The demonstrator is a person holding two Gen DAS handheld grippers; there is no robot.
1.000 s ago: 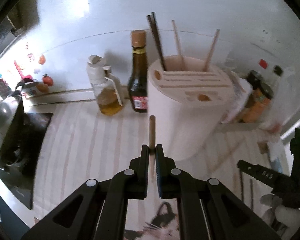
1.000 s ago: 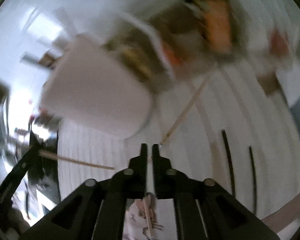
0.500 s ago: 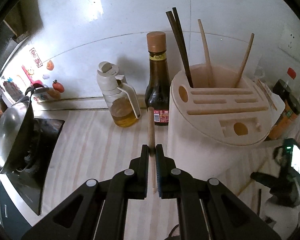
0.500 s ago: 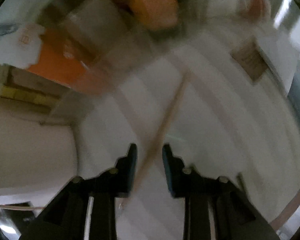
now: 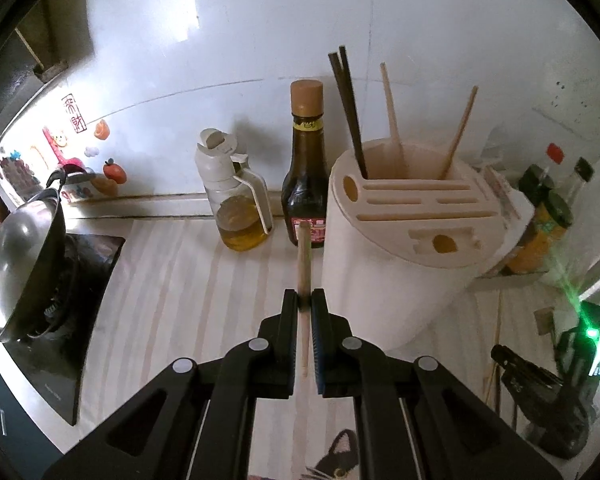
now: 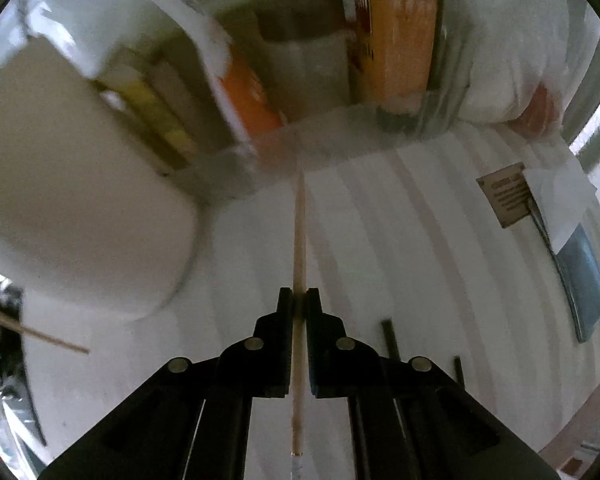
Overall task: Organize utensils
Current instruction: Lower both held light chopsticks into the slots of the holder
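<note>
On the striped tabletop (image 5: 172,280) a utensil holder (image 5: 396,264) stands near the back edge. The left gripper (image 5: 305,300) clamps a wooden chopstick (image 5: 303,256). The right gripper (image 6: 299,300) has just closed on another chopstick (image 6: 299,236).

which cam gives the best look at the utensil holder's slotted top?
Left wrist. It shows the whole slotted top of the utensil holder, with dark chopsticks and two wooden chopsticks standing in its back compartment. The right wrist view shows only a blurred stretch of its side wall, no top.
</note>
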